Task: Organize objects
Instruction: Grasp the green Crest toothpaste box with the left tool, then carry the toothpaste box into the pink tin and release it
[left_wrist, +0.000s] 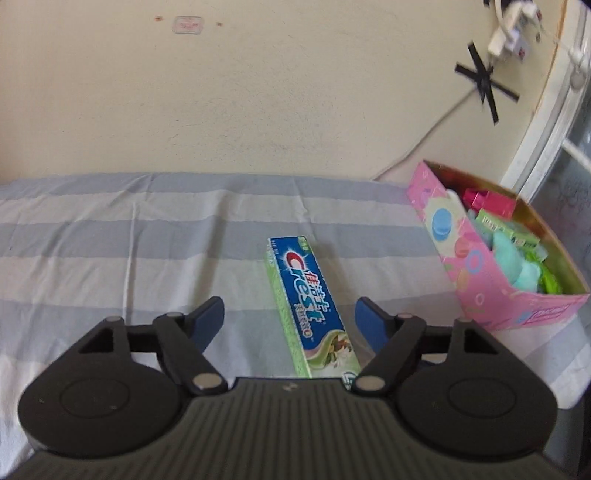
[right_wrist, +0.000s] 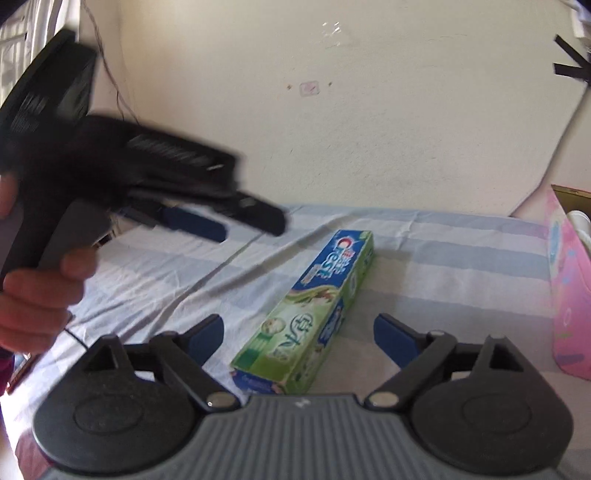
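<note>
A blue and green Crest toothpaste box (left_wrist: 312, 306) lies flat on the striped cloth; it also shows in the right wrist view (right_wrist: 314, 306). My left gripper (left_wrist: 290, 319) is open, its near end of the box between the fingers, not touching. My right gripper (right_wrist: 299, 332) is open around the box's near end, apart from it. The left gripper also appears blurred in the right wrist view (right_wrist: 243, 221), held above the cloth left of the box. A pink box (left_wrist: 480, 266) at the right holds several small items.
The striped blue and white cloth (left_wrist: 129, 240) covers the surface up to a cream wall. The pink box edge shows at the far right in the right wrist view (right_wrist: 569, 295). A cable and black tape (left_wrist: 484, 81) hang on the wall. A window frame stands at far right.
</note>
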